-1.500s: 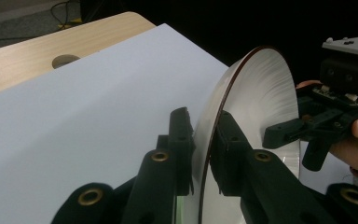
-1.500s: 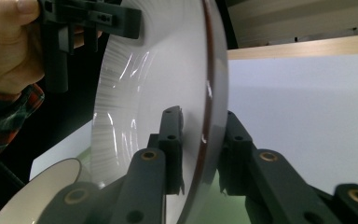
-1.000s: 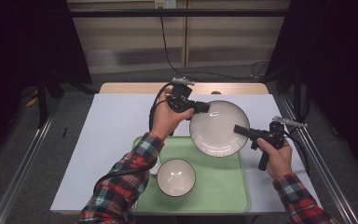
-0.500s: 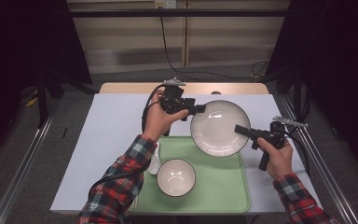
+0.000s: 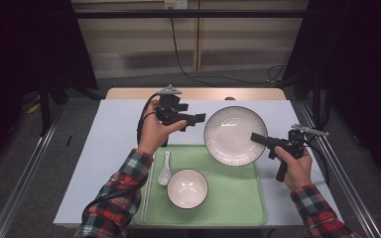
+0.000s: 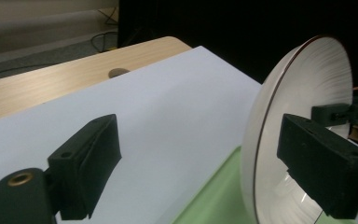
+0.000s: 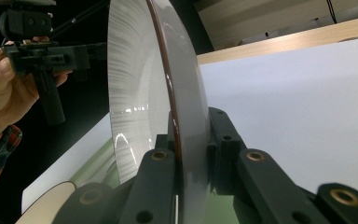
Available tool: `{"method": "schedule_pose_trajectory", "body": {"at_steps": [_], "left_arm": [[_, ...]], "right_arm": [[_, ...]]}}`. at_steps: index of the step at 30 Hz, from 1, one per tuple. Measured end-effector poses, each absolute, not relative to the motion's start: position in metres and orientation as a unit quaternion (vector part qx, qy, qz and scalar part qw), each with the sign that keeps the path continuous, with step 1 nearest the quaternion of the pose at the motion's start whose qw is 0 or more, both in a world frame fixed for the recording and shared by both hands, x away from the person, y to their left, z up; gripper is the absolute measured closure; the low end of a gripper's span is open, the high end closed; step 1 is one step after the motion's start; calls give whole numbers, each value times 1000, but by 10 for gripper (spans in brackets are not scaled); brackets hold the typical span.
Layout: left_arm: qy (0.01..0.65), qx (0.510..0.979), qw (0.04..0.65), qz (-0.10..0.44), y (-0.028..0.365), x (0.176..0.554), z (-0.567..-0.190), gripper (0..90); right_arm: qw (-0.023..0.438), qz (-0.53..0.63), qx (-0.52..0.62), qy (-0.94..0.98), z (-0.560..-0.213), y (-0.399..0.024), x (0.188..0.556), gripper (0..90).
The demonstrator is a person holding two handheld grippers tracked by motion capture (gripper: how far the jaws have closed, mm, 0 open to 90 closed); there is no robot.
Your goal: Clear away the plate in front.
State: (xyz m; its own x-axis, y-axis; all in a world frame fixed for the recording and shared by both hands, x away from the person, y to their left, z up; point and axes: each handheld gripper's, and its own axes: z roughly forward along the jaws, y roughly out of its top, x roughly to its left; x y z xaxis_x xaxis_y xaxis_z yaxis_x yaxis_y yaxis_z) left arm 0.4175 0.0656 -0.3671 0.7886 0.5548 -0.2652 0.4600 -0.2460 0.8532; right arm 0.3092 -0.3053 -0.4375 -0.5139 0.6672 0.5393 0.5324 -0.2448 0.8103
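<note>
A white plate (image 5: 234,135) with a dark rim hangs tilted above the green tray (image 5: 238,208). My right gripper (image 5: 256,138) is shut on its right rim; in the right gripper view the fingers (image 7: 161,161) clamp the plate (image 7: 140,79) on edge. My left gripper (image 5: 199,119) stands open just left of the plate's rim, its jaws having just been opening. In the left gripper view nothing is pressed between its jaws (image 6: 200,140), and the plate (image 6: 303,93) stands close at the right. A white bowl (image 5: 187,187) sits on the tray.
A white spoon (image 5: 164,168) and chopsticks (image 5: 148,186) lie at the tray's left edge. The tray rests on a white mat (image 5: 109,139) over a wooden table (image 5: 129,93). Metal rails run along both sides, and cables trail behind.
My left gripper opened, let go of the plate's upper left rim and drew away to the left. The plate stays tilted in the right gripper, which has not moved.
</note>
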Motion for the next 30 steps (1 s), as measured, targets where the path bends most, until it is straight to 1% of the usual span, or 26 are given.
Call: {"method": "schedule_pose_trajectory", "body": {"at_steps": [8, 15, 26, 30], "left_arm": [[342, 779, 523, 53, 89, 412, -375, 94], [352, 767, 532, 66, 109, 406, -382, 63], [374, 757, 530, 80, 145, 398, -392, 46], [380, 754, 529, 82, 155, 395, -396, 38]], "right_arm": [[60, 615, 490, 615, -439, -306, 309, 818], [56, 610, 494, 617, -440, -305, 308, 817], [46, 604, 499, 620, -442, -303, 307, 817], [50, 601, 500, 622, -443, -303, 307, 816]]}}
